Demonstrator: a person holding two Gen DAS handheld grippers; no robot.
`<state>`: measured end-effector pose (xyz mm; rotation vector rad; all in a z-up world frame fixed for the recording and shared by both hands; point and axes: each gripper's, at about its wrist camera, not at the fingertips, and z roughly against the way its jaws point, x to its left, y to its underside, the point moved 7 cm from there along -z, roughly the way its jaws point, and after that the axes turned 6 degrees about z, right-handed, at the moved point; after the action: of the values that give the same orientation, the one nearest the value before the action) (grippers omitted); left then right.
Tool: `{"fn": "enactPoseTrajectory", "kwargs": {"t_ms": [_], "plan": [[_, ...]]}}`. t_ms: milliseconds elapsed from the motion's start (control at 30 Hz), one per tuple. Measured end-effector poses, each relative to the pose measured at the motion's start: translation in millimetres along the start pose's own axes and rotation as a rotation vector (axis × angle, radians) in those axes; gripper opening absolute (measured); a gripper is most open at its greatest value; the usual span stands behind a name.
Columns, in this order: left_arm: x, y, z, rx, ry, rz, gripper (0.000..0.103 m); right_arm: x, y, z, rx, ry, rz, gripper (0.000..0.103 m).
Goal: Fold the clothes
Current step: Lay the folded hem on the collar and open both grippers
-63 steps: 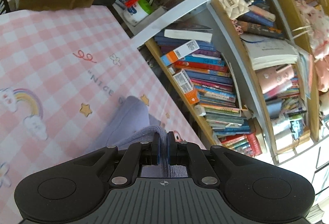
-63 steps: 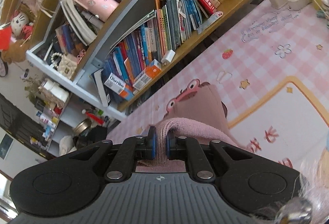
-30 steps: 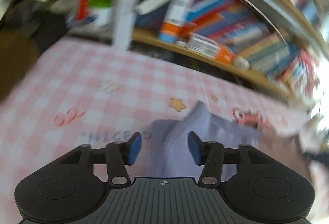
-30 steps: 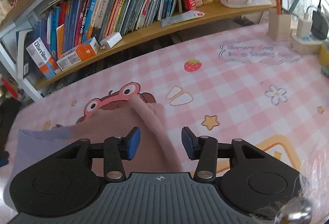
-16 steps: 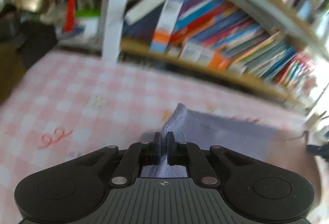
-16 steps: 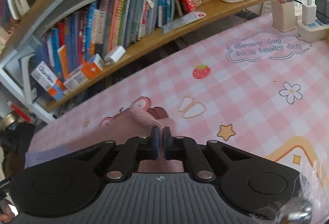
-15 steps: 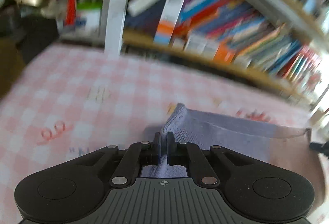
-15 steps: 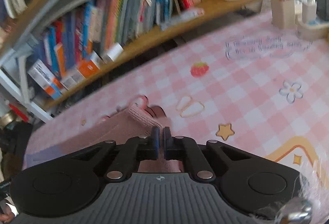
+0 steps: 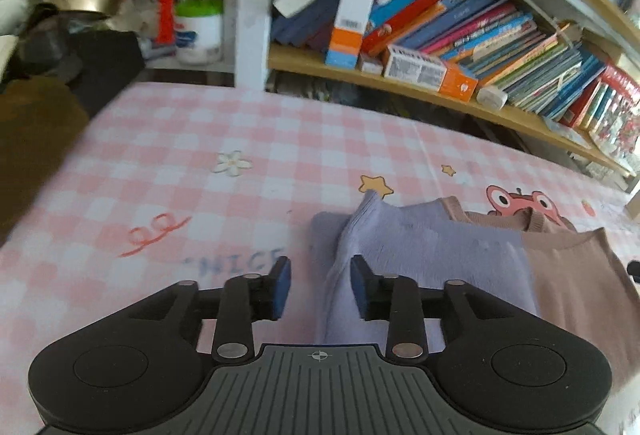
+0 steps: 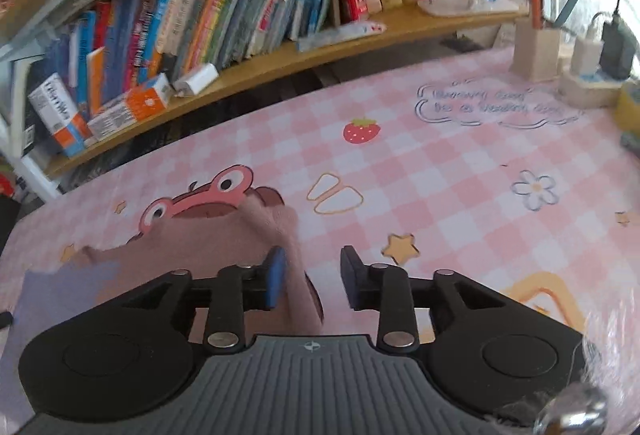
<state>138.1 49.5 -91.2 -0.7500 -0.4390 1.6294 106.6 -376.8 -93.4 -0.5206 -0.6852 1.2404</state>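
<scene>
On the pink checked tablecloth (image 9: pixel 168 139) lies one knitted garment (image 9: pixel 440 251), lilac on its left half and dusty pink-brown on its right half, spread flat with its long axis running left to right across the table. Its lilac end points left, toward the printed star (image 9: pixel 375 185), and a raised ridge of lilac cloth runs from that far corner back toward the near edge. The pink-brown end points right and partly covers the printed frog (image 10: pixel 200 195).

Two grippers are in view, one per camera. The left gripper (image 9: pixel 319 285) hovers over the lilac end with its jaws spread wide; the ridge of cloth passes between the two blue pads, closer to the right one, and neither pad is pressing it. The right gripper (image 10: pixel 310 275) hovers over the pink-brown end, likewise wide apart; a fold of pink-brown cloth rises beside its left pad, and whether it touches that pad I cannot tell. Neither gripper has hold of anything.

Beyond the far edge of the table stands a wooden bookshelf (image 10: pixel 304 55) packed with leaning books too many and too blurred to count. At the far right of the table sit one beige pen holder (image 10: pixel 536 51) and one power strip (image 10: pixel 592 91) with plugs in it.
</scene>
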Motion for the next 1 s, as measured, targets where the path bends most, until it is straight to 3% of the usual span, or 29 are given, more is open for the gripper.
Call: {"fn": "enactPoseTrajectory", "kwargs": {"t_ms": [267, 400, 467, 533, 600, 633, 700, 733, 833, 1000], "plan": [[30, 56, 54, 0.04, -0.027, 0.203, 0.038, -14, 60, 56, 0.012, -0.008, -0.031, 0.036], [27, 72, 56, 0.073, 0.01, 0.283, 0.038, -15, 75, 61, 0.032, -0.044, -0.075, 0.035], [25, 77, 55, 0.09, 0.034, 0.331, 0.038, -15, 79, 61, 0.04, -0.054, -0.087, 0.032], [24, 81, 52, 0.098, 0.071, 0.385, 0.038, -15, 81, 61, 0.047, -0.07, -0.094, 0.022], [27, 85, 48, 0.105, 0.091, 0.455, 0.035, -14, 83, 60, 0.053, -0.074, -0.092, 0.02], [26, 85, 48, 0.102, 0.092, 0.456, 0.032, -14, 83, 59, 0.057, -0.076, -0.091, 0.019], [24, 85, 48, 0.094, 0.094, 0.46, 0.011, -15, 83, 59, 0.059, -0.081, -0.098, 0.016], [22, 84, 48, 0.089, 0.095, 0.457, 0.01, -15, 83, 60, 0.06, -0.084, -0.103, 0.015], [2, 69, 70, -0.024, 0.072, 0.246, 0.008, -16, 82, 60, 0.064, -0.094, -0.113, 0.014], [18, 75, 52, 0.043, 0.022, 0.262, 0.009, -9, 85, 56, 0.074, -0.098, -0.088, 0.014]]}}
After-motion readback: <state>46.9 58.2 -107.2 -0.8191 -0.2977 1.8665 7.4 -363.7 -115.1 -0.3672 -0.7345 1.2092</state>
